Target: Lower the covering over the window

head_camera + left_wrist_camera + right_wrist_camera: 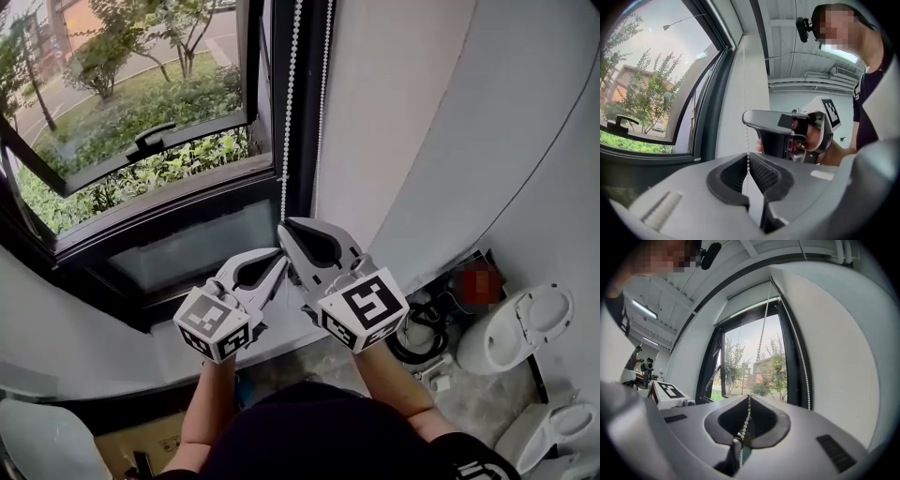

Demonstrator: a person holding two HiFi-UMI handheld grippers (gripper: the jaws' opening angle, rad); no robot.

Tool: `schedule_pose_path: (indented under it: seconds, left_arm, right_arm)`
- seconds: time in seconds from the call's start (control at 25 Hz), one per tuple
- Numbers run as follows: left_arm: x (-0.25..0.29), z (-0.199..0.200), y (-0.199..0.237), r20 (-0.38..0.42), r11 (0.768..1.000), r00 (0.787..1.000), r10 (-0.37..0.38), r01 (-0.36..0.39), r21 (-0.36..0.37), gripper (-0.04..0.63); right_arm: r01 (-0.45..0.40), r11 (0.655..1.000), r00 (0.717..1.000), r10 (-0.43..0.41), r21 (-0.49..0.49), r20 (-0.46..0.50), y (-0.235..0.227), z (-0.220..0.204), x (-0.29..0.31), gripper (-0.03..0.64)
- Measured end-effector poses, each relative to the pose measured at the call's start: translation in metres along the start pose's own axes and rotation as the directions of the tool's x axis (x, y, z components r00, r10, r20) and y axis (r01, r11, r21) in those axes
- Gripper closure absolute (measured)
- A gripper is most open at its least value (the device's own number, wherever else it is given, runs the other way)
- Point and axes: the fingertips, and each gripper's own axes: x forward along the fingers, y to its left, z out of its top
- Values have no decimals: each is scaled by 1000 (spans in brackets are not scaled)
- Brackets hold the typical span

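Grip | left gripper (pixel 278 254) clenched on bead chain (pixel 290 112) | right gripper (pixel 284 228) clenched on bead chain just above

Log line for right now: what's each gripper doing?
left gripper shut on bead chain | right gripper shut on bead chain | window uncovered

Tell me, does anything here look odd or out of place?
Yes: white toilets stand loose on the floor at right, beside a coiled black cable, seemingly not plumbed in. The window and the bead chain look fine.
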Motion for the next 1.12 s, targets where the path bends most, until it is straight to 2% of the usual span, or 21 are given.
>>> schedule_pose_path:
  seconds: [0.12, 0.32, 0.6, 1.12]
  left_arm:
    - [7, -13, -4, -44, 1000, 999, -13, 13, 4, 571]
    - [12, -56, -6, -111, 997, 993, -29, 21, -78, 571]
    - [12, -100, -8, -170, 992, 985, -30, 9, -124, 571]
    - [6, -177, -20, -299, 980, 954, -27, -34, -196, 569]
  right_arm:
    - [11, 1000, 999, -11, -11, -38, -1, -13, -2, 595]
    - [33, 999, 991, -30, 16, -133, -5, -54, -9, 595]
    - [52, 999, 973, -49, 9, -227, -6, -100, -16, 595]
    - [55, 997, 929, -31, 56, -368, 0, -178, -28, 595]
